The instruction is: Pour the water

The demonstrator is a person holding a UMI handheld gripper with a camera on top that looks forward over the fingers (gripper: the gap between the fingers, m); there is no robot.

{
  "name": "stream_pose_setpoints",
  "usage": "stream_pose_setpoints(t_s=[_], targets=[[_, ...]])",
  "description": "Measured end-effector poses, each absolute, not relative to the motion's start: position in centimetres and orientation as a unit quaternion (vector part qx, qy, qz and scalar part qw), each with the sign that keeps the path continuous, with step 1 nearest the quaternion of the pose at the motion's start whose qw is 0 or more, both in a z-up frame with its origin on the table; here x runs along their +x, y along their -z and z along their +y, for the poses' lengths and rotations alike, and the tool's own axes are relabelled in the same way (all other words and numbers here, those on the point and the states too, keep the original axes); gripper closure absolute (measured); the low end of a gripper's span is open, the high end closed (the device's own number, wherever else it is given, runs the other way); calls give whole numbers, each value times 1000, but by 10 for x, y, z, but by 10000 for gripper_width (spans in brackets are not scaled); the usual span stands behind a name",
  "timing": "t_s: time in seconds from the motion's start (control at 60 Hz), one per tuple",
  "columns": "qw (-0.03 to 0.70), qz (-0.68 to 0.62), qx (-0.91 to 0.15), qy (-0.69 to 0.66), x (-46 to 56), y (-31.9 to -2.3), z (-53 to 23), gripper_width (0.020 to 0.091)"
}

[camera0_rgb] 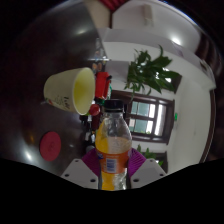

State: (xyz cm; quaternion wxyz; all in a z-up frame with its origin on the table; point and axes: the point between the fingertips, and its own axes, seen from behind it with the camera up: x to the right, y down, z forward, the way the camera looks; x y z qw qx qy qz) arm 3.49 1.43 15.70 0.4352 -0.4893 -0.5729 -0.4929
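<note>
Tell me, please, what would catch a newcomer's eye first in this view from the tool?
The eye lands first on the bottle of orange drink with a dark cap, upright between the tool's fingers, whose pads press on it at both sides. Next comes the pale yellow cup, tipped on its side up and beyond the bottle, with its open mouth toward it. Farther back, a leafy green plant stands before the window.
</note>
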Motion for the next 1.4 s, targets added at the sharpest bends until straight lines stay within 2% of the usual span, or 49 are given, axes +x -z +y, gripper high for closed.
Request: stream_pose_setpoints(t_s=[0.333, 0.533, 0.617, 0.733, 0.917, 1.067, 1.083, 1.183, 1.25, 1.4], targets=[[313, -652, -344, 598, 11, -160, 32, 787], [297, -651, -348, 606, 19, -155, 35, 790], [329, -640, -370, 587, 19, -162, 30, 787], [412, -578, -469, 525, 28, -177, 23, 785], [538, -429, -662, 298, 30, -192, 11, 767], [591, -300, -742, 102, 26, -203, 10, 767], [597, -282, -746, 87, 19, -190, 12, 766], [612, -214, -761, -13, 30, -188, 17, 769], [616, -176, -765, -63, 22, -174, 14, 769], [612, -131, -772, -106, 30, -141, 22, 768]])
